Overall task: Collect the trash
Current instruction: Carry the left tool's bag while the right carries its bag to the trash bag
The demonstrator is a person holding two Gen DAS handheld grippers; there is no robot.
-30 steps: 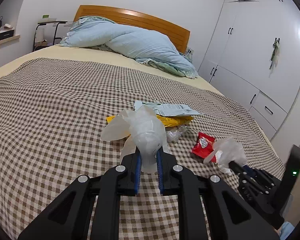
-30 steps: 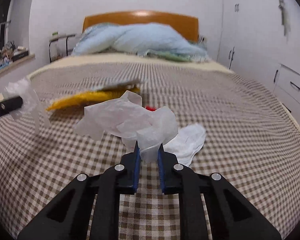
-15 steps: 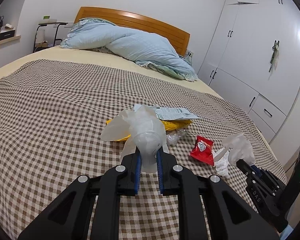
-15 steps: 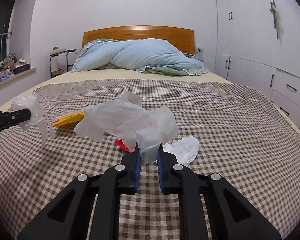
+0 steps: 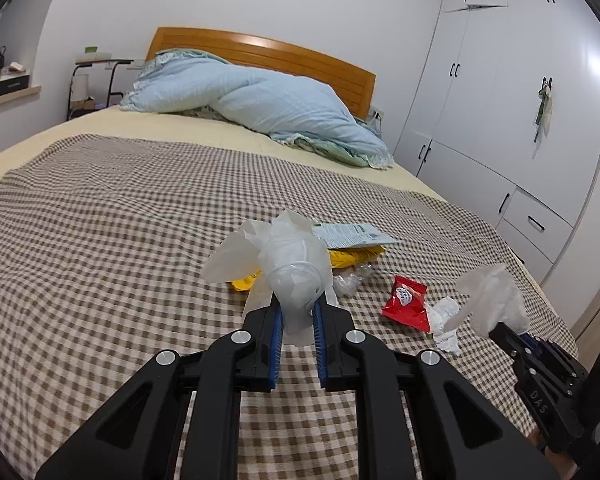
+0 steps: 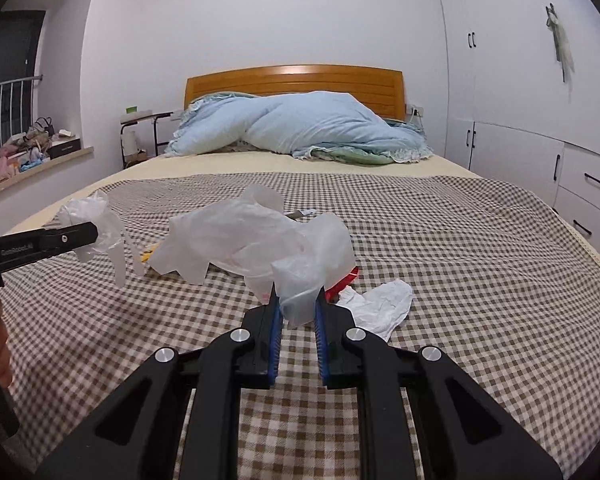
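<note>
left gripper [image 5: 296,312] – fingers pinched on a translucent plastic bag [image 5: 284,256], held above the checked bedspread [image 5: 100,240]. right gripper [image 6: 296,308] likewise clamps another part of thin clear plastic [image 6: 256,240]. trash on the bedspread: red snack wrapper [image 5: 406,302], crumpled white tissue [image 5: 444,320] just beside it, yellow packet [image 5: 352,256] under a printed white wrapper [image 5: 350,234]. blue duvet [image 5: 260,100] is heaped by the wooden headboard [image 5: 284,54] – well apart from the trash.

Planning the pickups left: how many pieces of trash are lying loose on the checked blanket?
5: printed white packet, yellow wrapper under it, clear crinkled plastic beside that, red snack packet, crumpled white tissue. More may hide behind the held plastic.
</note>
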